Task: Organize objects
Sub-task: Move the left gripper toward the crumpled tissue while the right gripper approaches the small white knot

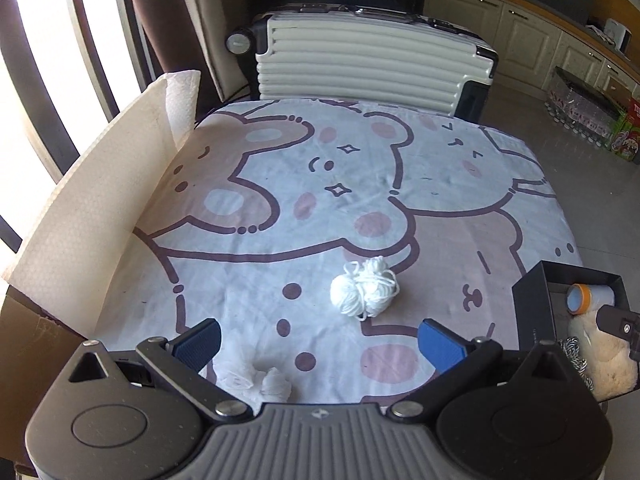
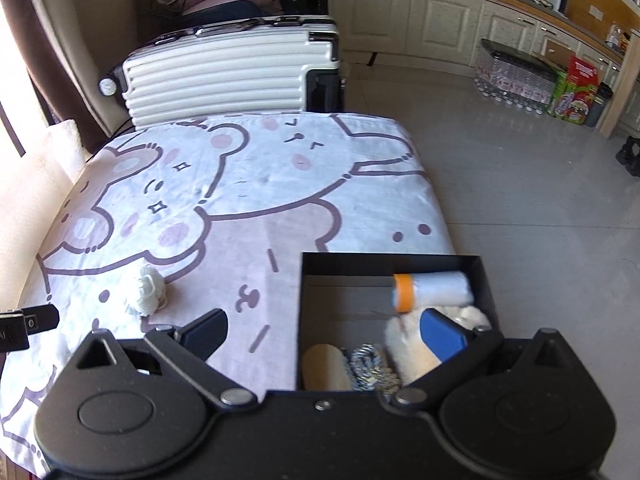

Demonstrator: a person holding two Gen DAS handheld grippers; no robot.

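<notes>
The left gripper (image 1: pixel 320 340) hangs wide open over the cartoon-print cloth (image 1: pixel 360 184). A white yarn ball (image 1: pixel 364 292) lies just ahead; a black box (image 1: pixel 536 312) sits at right.

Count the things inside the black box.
4: a white roll with an orange end at the back, a cream plush, a blue-white rope bundle, a tan tube. More may be hidden.
</notes>
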